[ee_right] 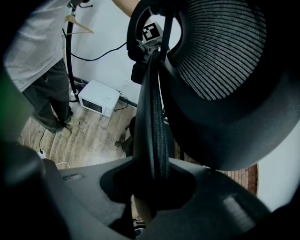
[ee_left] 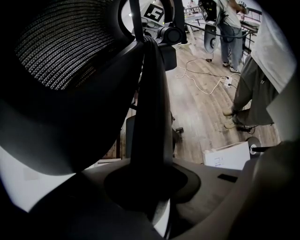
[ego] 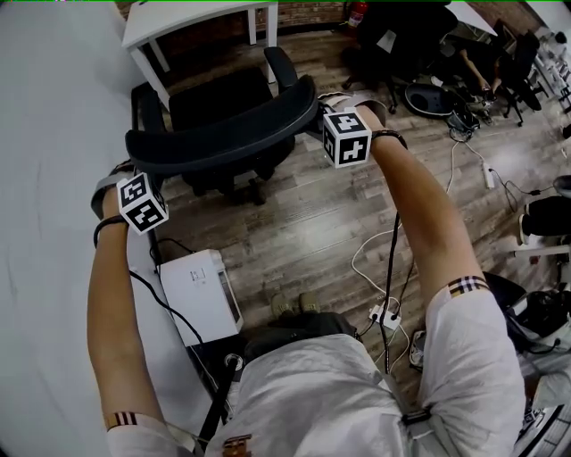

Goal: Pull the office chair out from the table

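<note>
The black office chair (ego: 223, 134) stands on the wood floor, its seat (ego: 219, 98) a short way out from the white table (ego: 192, 18) at the top left. Both grippers grip the top rim of its backrest. My left gripper (ego: 134, 177) is shut on the rim's left end, my right gripper (ego: 327, 118) on its right end. In the left gripper view the rim (ee_left: 152, 117) runs straight down into the left gripper (ee_left: 150, 187), beside the mesh headrest (ee_left: 61, 51). The right gripper view shows the same: the rim (ee_right: 152, 117) clamped in the right gripper (ee_right: 150, 187).
A white microwave (ego: 201, 294) sits on the floor by the white wall at left. A power strip with cables (ego: 385, 314) lies at right. More black chairs (ego: 401, 36) stand at the back right. A person (ee_left: 229, 28) stands in the background.
</note>
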